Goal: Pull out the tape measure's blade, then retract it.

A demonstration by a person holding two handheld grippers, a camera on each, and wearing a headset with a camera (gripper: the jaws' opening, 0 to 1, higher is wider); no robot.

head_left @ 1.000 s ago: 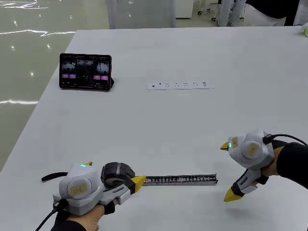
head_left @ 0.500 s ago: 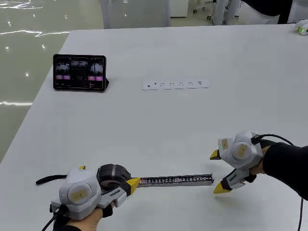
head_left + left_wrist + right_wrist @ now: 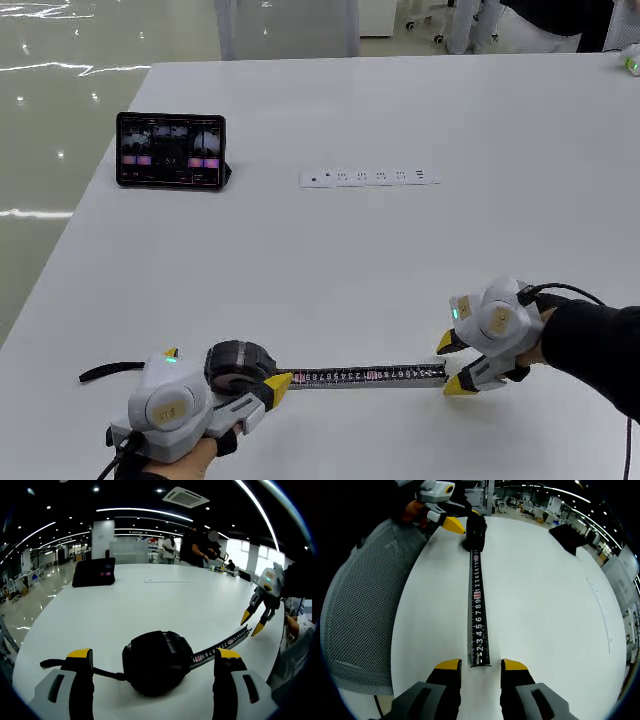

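Note:
A black tape measure case (image 3: pixel 240 364) lies on the white table (image 3: pixel 350 270) near its front edge, its strap (image 3: pixel 105 372) trailing to the left. My left gripper (image 3: pixel 224 368) stands open around the case (image 3: pixel 157 662), with a gap between each jaw and the case. The blade (image 3: pixel 370 375) lies pulled out flat to the right, numbers up. Its end hook (image 3: pixel 480 663) sits between the yellow fingertips of my right gripper (image 3: pixel 480 666), which is open and apart from the blade on both sides. Seen from the head camera, the right gripper (image 3: pixel 452 365) straddles the blade's end.
A dark tablet (image 3: pixel 170 150) stands at the back left near the table's left edge. A white power strip (image 3: pixel 370 177) lies flat at mid-table. People stand beyond the far end of the table (image 3: pixel 192 545). Shiny floor lies past the left edge.
My right gripper has come down and to the left until its fingertips sit on either side of the blade's end. The left gripper and the case have stayed put.

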